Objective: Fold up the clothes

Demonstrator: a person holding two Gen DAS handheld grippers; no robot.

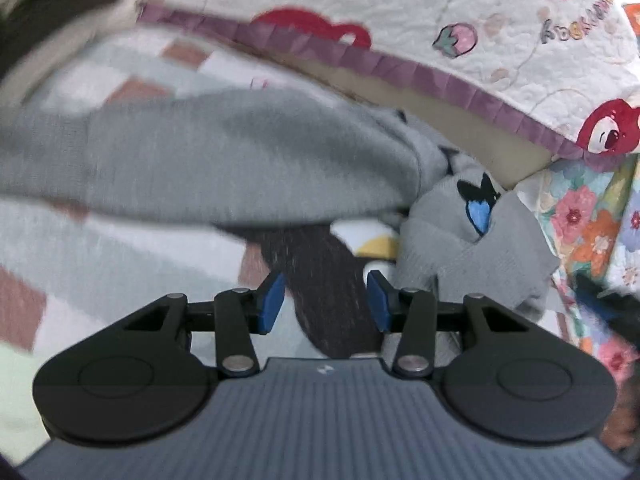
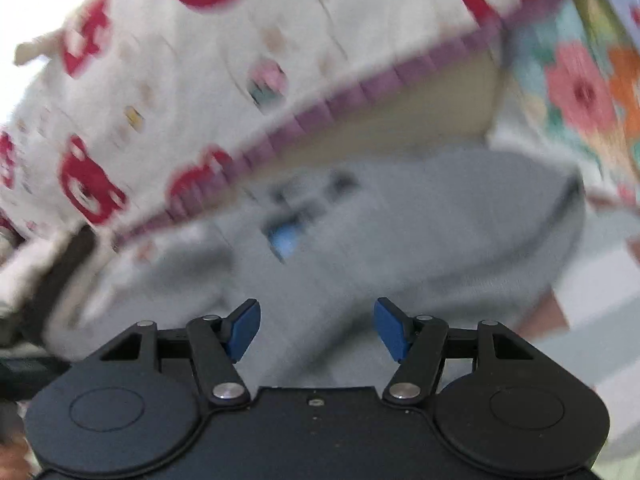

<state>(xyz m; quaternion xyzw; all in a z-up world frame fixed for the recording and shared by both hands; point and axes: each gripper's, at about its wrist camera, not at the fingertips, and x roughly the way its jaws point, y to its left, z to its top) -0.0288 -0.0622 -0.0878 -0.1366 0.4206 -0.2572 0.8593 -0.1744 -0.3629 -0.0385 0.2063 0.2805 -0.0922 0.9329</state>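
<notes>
Two grippers, both empty, hang over a grey knit sweater (image 1: 224,152) that I judge barely begun: it lies bunched and rumpled on the checked bedsheet (image 1: 80,240), no clean fold showing. From my left gripper (image 1: 325,300), jaws spread apart and holding nothing, the sweater fills the view from 9 to 2 o'clock, its butterfly motif (image 1: 478,204) crumpled at 1 o'clock, with a dark fabric strip (image 1: 320,272) running between the blue pads. My right gripper (image 2: 316,330), jaws likewise parted and empty, looks onto the same grey knit at 12 o'clock, heavily blurred. A strawberry-bear quilt (image 1: 440,8) with purple trim sits beyond at 12, a floral cloth (image 1: 592,232) at 3. Spreading flat, sleeves and body folds all appear left to do.
</notes>
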